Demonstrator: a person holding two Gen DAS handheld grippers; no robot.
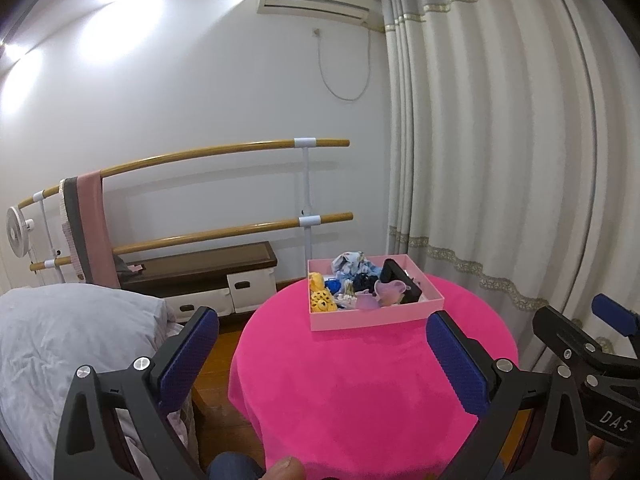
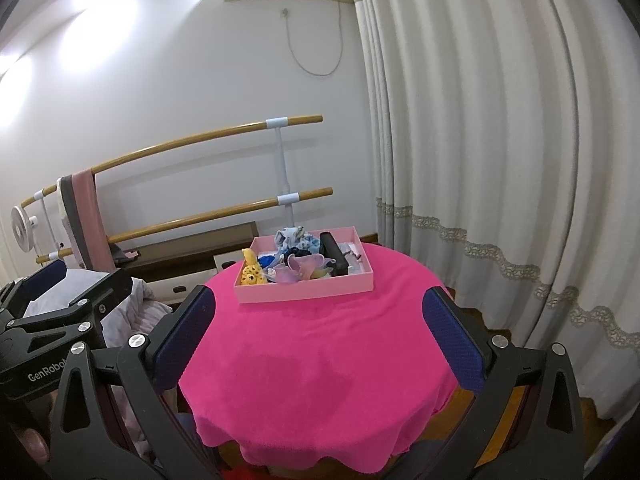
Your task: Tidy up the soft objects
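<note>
Currently catalogued: pink tray (image 2: 304, 294) of soft items on table (image 2: 320, 360).
My left tool (image 1: 320, 356) and right tool (image 2: 320, 340) stood spread, empty; yellow plush (image 2: 252, 272) looked light, squashy — I judged mid-body pinch best.

White letters "DAS" stand on the black body of the right gripper (image 1: 608, 332), seen at about four o'clock in the left wrist view. In the right wrist view, "GenRobo", cut off by a black strut, stands in white on the left gripper (image 2: 52, 292) at about eight o'clock.
</note>
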